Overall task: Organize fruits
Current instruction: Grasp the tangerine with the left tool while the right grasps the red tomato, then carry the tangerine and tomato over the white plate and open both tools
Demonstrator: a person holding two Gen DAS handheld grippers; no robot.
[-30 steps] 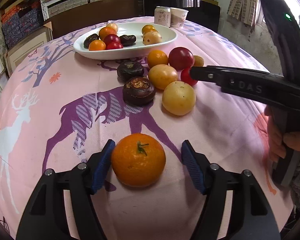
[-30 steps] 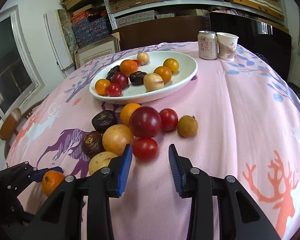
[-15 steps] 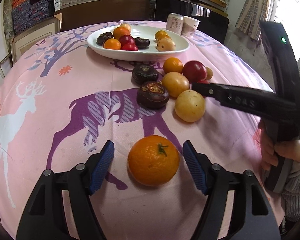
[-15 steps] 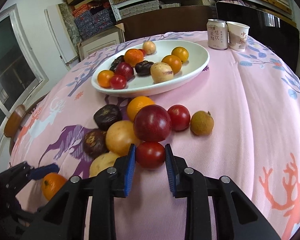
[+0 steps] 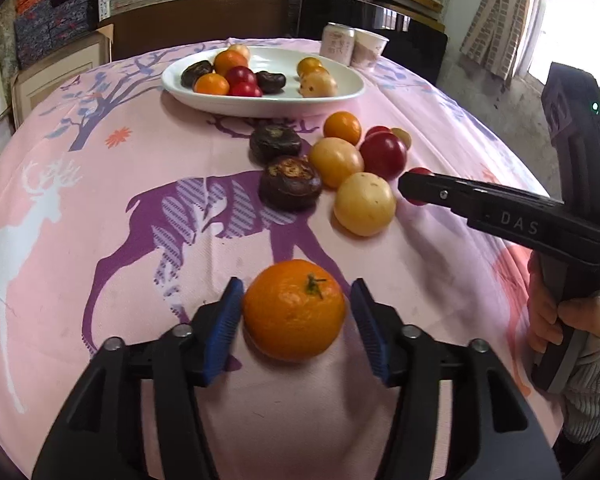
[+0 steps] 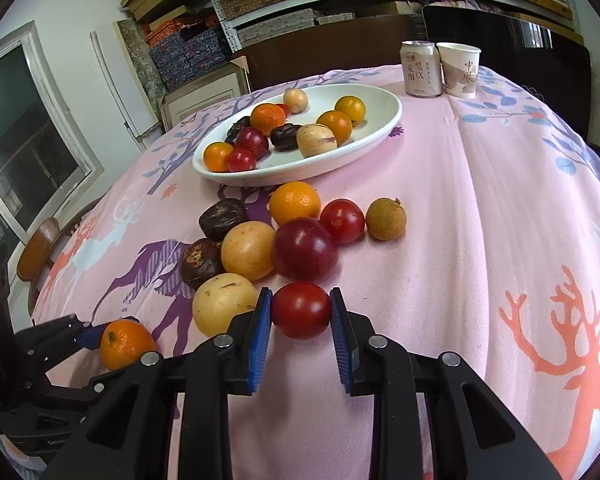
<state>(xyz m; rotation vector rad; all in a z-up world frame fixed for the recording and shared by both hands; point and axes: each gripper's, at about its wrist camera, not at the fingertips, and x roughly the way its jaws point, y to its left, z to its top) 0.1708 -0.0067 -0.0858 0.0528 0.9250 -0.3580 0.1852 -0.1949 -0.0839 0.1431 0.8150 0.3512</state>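
Jaws of the right gripper (image 6: 301,312) seem closed on a tomato (image 6: 301,310); left gripper (image 5: 296,312) stands wide around an orange (image 5: 294,310).

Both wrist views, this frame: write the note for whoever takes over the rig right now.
Left gripper: around the orange mandarin on the cloth; left pad touching, right pad just clear, not lifted.
Right gripper: pads against both sides of the small red tomato, which sits on the cloth.
Done: about ten fruits lie in the white plate.
Left: plate these two, then the eight loose fruits below the plate, including the dark red plum and the longan.
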